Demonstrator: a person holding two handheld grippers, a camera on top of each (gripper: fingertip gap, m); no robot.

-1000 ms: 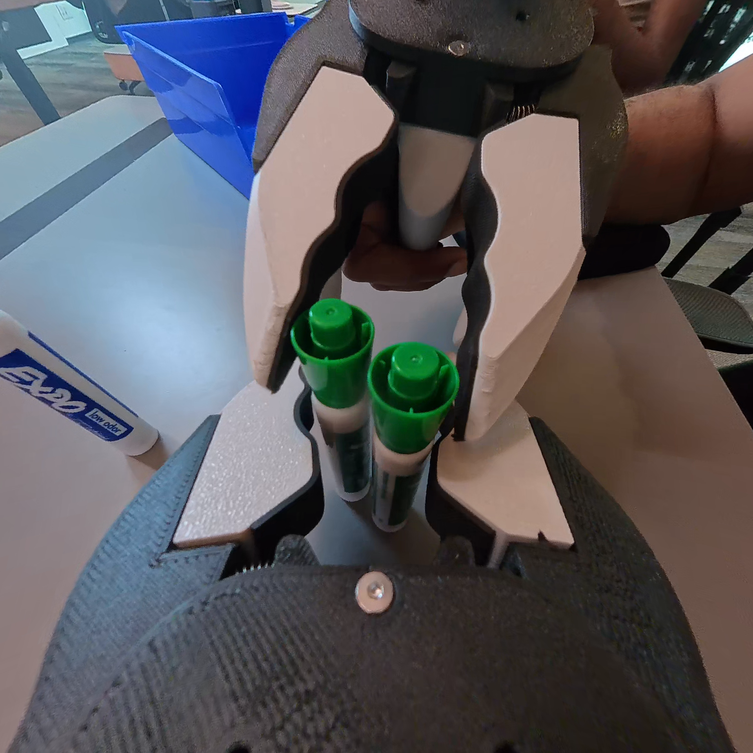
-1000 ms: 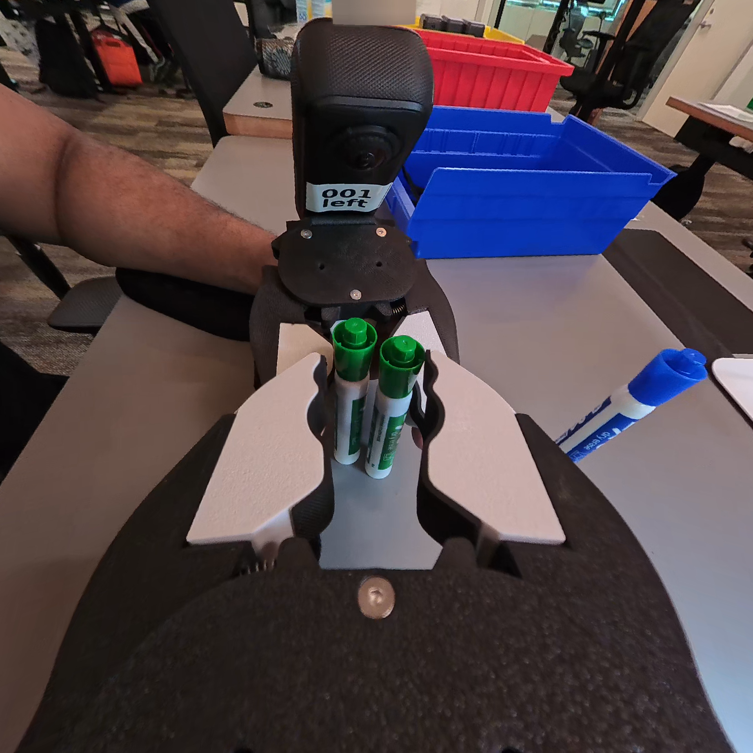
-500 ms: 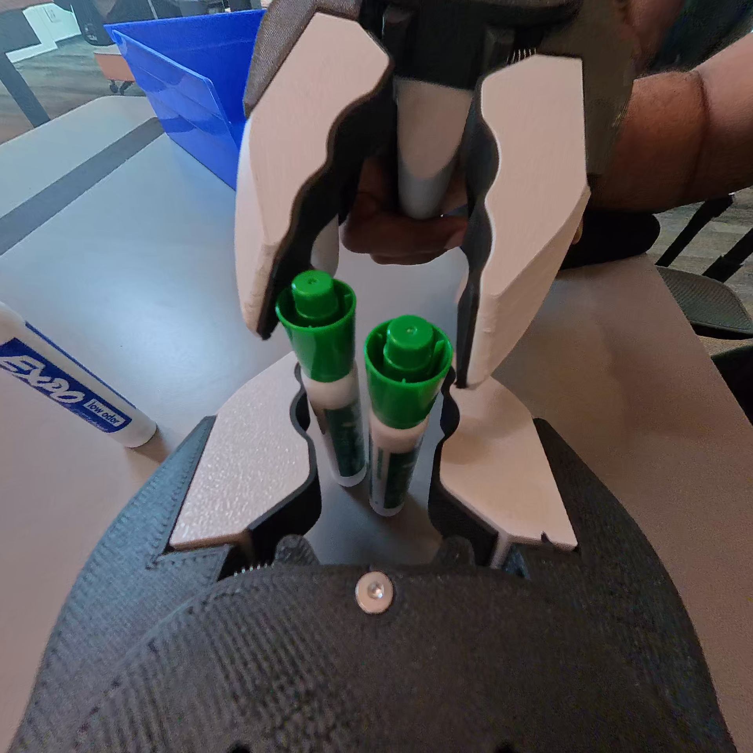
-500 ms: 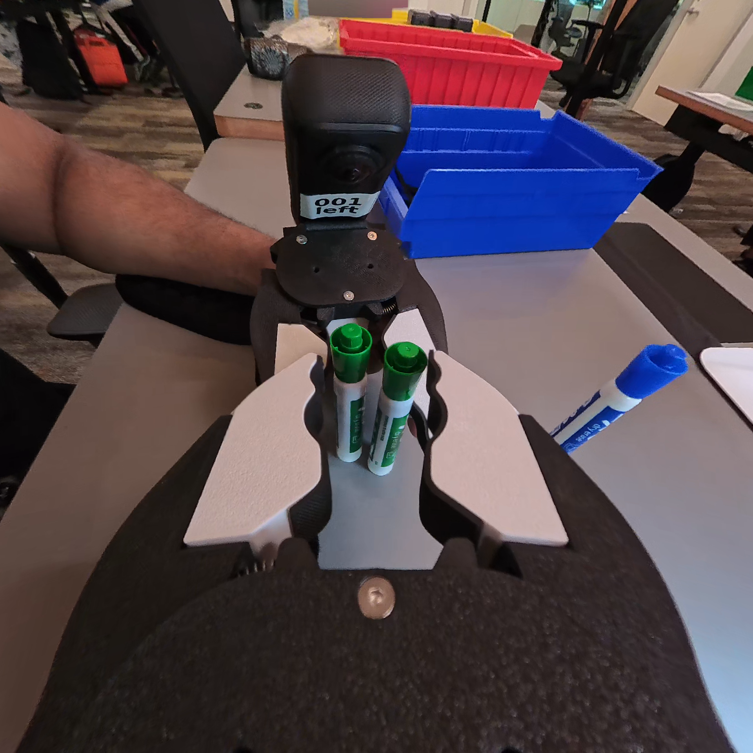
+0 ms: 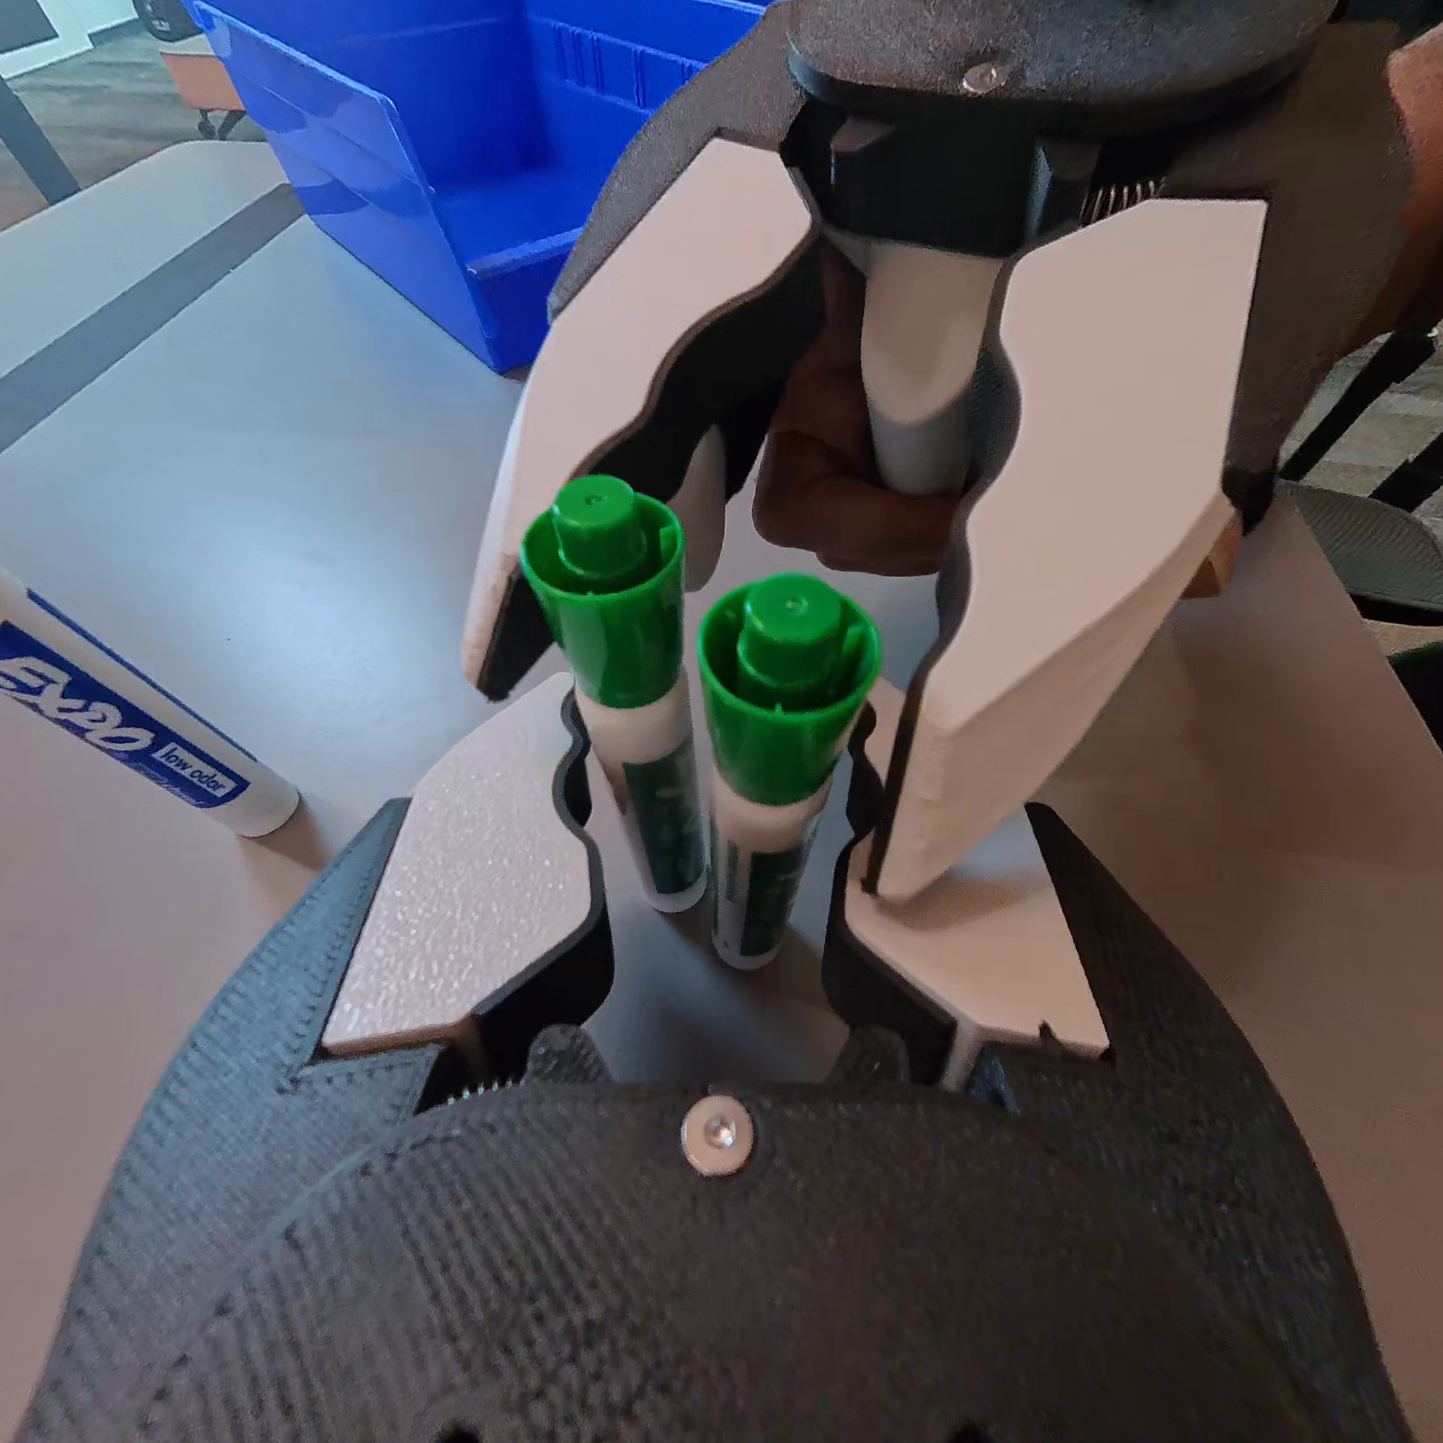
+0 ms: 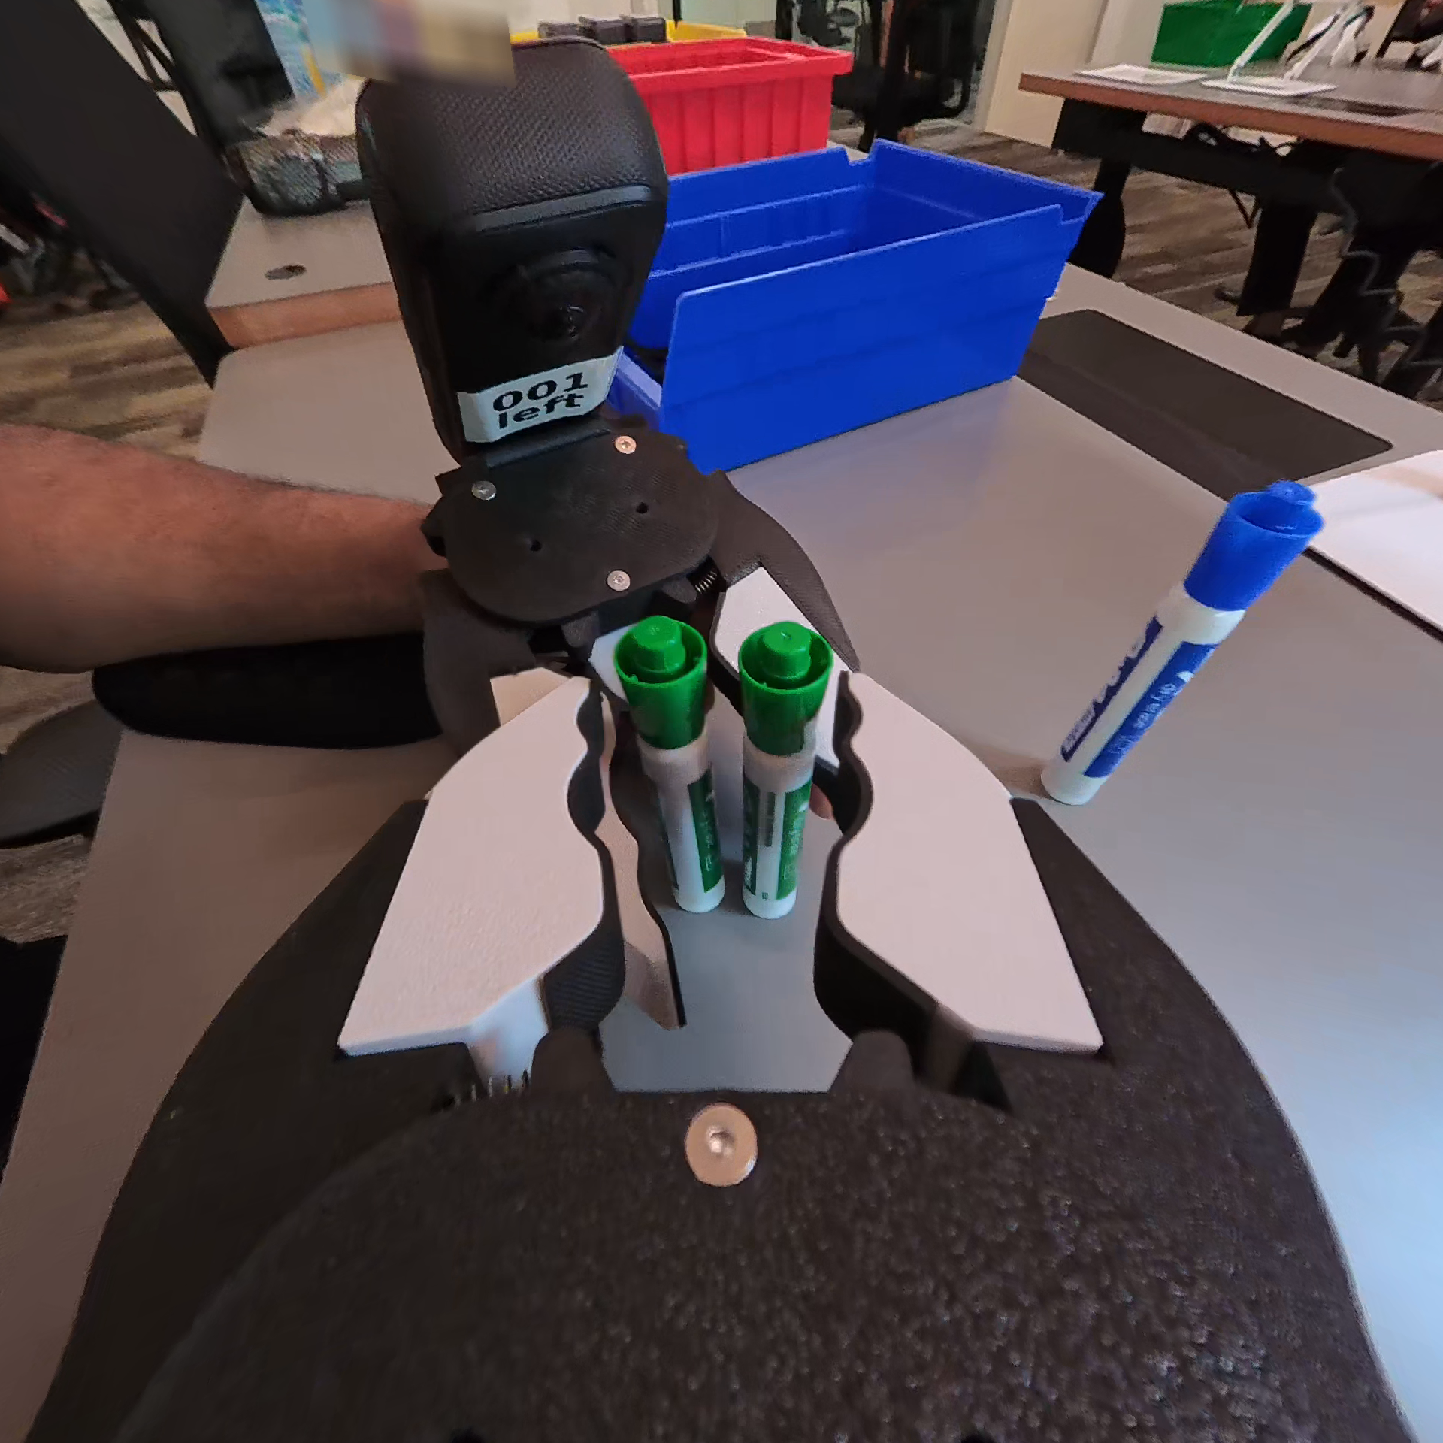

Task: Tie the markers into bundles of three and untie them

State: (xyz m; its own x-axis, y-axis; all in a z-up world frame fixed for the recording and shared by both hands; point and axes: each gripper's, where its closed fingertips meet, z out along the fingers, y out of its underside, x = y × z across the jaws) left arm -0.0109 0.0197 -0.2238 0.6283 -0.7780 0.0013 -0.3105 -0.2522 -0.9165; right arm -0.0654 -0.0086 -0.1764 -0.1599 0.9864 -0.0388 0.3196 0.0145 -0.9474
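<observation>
Two green-capped markers (image 5: 640,703) (image 5: 773,750) stand upright side by side on the grey table, with a small gap between them; they also show in the right wrist view (image 6: 679,781) (image 6: 777,781). My left gripper (image 5: 714,703) and right gripper (image 6: 717,687) face each other, each with its jaws loosely around the pair. Both are open, neither pressing the markers together. The right gripper's white fingers (image 5: 1054,546) hang over the markers from the far side. A blue-capped marker (image 6: 1156,664) lies apart on the table, and also shows in the left wrist view (image 5: 140,742).
A blue bin (image 6: 859,312) stands behind the grippers and a red bin (image 6: 726,101) behind that. A white sheet (image 6: 1390,531) lies at the right edge. A person's forearm (image 6: 195,546) reaches in from the left. A dark strip (image 6: 1195,406) crosses the table. My hands' fingertips stand some 7 cm from each other.
The two green markers touched before and now stand slightly apart. Both grippers' jaws are a little wider. The right gripper has tilted and shifted around the markers.
</observation>
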